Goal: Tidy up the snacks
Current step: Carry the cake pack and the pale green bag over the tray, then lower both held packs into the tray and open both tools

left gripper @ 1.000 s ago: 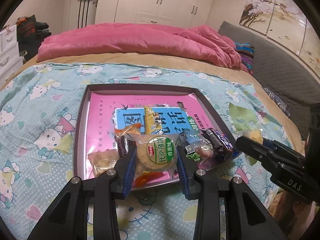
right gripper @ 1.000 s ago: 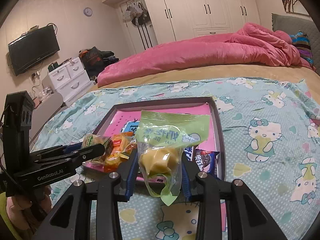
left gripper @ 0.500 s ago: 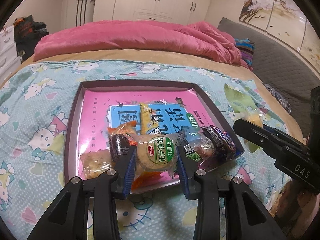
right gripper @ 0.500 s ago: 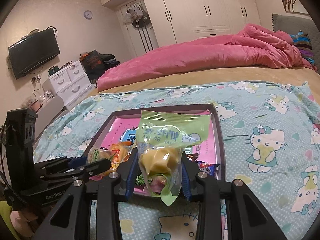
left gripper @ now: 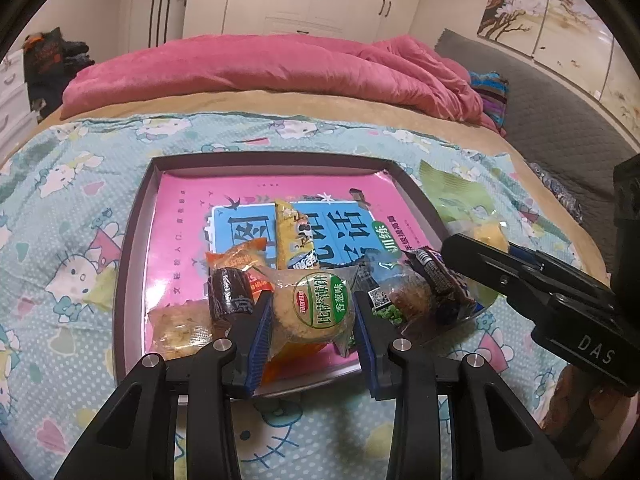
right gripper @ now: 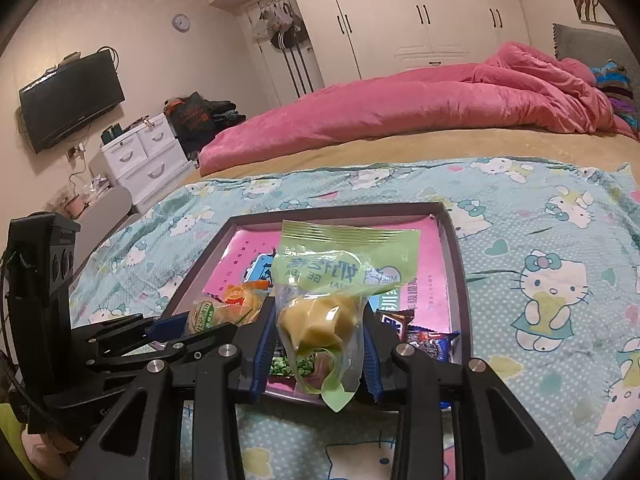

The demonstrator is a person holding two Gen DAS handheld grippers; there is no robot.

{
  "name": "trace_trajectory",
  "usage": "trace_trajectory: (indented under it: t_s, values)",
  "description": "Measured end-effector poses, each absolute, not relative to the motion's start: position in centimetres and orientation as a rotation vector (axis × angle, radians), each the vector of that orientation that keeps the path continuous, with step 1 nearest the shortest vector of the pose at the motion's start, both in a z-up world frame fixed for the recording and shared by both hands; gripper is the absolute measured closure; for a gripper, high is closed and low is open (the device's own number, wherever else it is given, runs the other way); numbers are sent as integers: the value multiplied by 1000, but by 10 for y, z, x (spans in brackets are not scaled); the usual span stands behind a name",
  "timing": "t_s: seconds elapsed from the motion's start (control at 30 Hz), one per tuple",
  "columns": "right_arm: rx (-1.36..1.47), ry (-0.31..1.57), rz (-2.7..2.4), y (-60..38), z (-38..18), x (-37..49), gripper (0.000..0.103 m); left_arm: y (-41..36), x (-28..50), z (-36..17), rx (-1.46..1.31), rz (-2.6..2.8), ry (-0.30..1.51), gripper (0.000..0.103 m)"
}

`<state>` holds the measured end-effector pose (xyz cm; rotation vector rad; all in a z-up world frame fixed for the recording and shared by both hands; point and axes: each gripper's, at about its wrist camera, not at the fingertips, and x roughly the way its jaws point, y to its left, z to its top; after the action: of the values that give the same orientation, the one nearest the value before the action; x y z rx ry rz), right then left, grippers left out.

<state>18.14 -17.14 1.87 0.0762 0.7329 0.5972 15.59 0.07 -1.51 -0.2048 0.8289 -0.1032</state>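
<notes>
Carrying snacks over the tray [left gripper: 132, 240]: left gripper [left gripper: 312, 320] clamps a round biscuit pack [left gripper: 316, 308], right gripper [right gripper: 320, 344] pinches a green pouch [right gripper: 332, 280] (both seemingly airborne). Next, I judge, lowering and releasing each.

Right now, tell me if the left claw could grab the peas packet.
Probably not: the left claw is already clamped on the round biscuit pack; the peas packet lies right beside it in the tray.
</notes>
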Motion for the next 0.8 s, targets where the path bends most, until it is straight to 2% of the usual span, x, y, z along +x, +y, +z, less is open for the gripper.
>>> trace_trajectory:
  t_s: [0.8]
  values:
    - [48, 756, 653, -149, 3, 193, 65, -1, 165, -29, -200, -113, 861, 63]
